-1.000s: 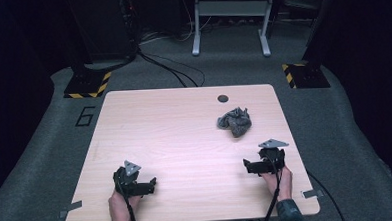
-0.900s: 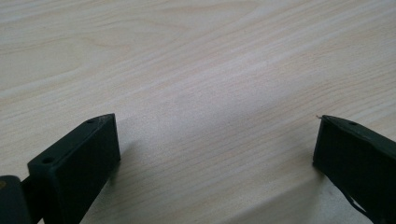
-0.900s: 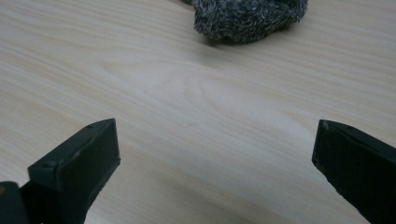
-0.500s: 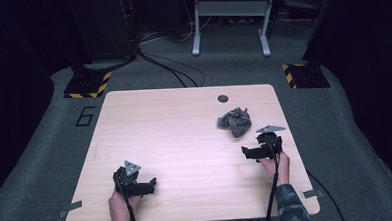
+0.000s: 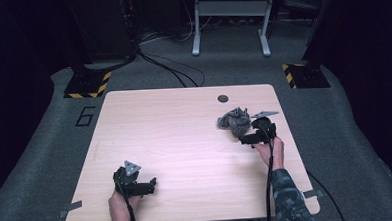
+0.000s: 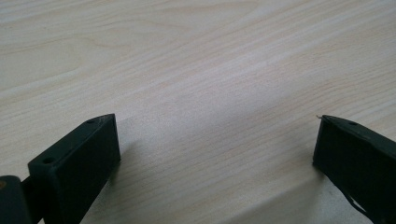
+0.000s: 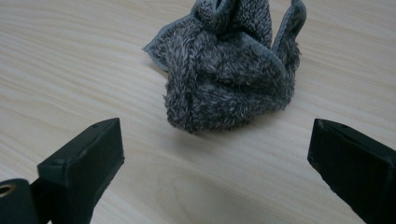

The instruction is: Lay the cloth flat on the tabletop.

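High view: the cloth is lying near the table's right edge, the right gripper sitting just beside it; the left gripper is resting near the front edge. Left gripper view: fingers are standing spread over bare wood. Right gripper view: fingers are standing spread, cloth ahead, apart.

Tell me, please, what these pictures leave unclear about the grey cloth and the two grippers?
- Grey cloth: its top is cut off by the right gripper view's upper edge; its far side is hidden by its own folds.
- Right gripper: jaw tips too small and dark in the high view to tell whether they touch the cloth.
- Left gripper: its right jaw is cut off by the left gripper view's edge.
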